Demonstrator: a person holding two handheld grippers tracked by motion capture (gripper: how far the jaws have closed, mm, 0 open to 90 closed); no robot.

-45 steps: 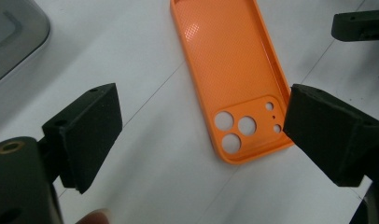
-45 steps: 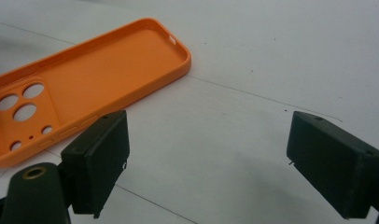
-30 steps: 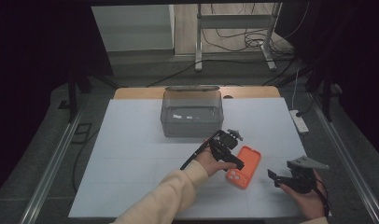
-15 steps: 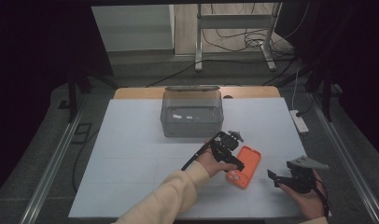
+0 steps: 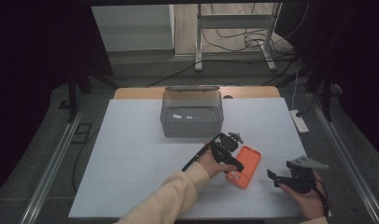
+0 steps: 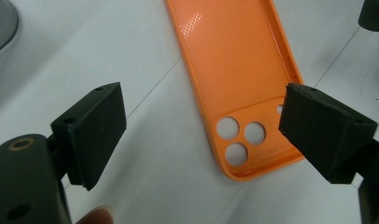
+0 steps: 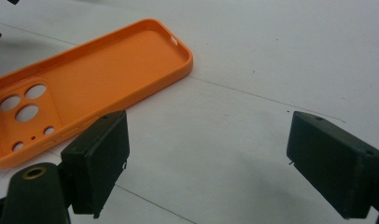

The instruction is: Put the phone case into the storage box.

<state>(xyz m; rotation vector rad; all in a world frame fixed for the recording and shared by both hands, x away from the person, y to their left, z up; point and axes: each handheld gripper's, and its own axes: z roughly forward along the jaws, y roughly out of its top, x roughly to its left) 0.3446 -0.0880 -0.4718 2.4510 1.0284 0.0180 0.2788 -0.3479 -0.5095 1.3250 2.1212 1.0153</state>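
White table [image 5: 131,154], dark room, orange phone case [image 5: 246,165] lying flat; left gripper [image 6: 201,135] spread above it, right gripper [image 7: 208,154] spread beside

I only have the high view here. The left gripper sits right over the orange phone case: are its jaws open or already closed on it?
Observer: Open. In the left gripper view the left gripper has its jaws wide apart, straddling the camera-hole end of the orange phone case without gripping it.
Operator: Which way up is the case?
Observer: Inside up; the right gripper view shows its raised rim and textured inner face.
Operator: And the right gripper?
Observer: The right gripper is open too, with bare white table between its jaws and the case off to one side.
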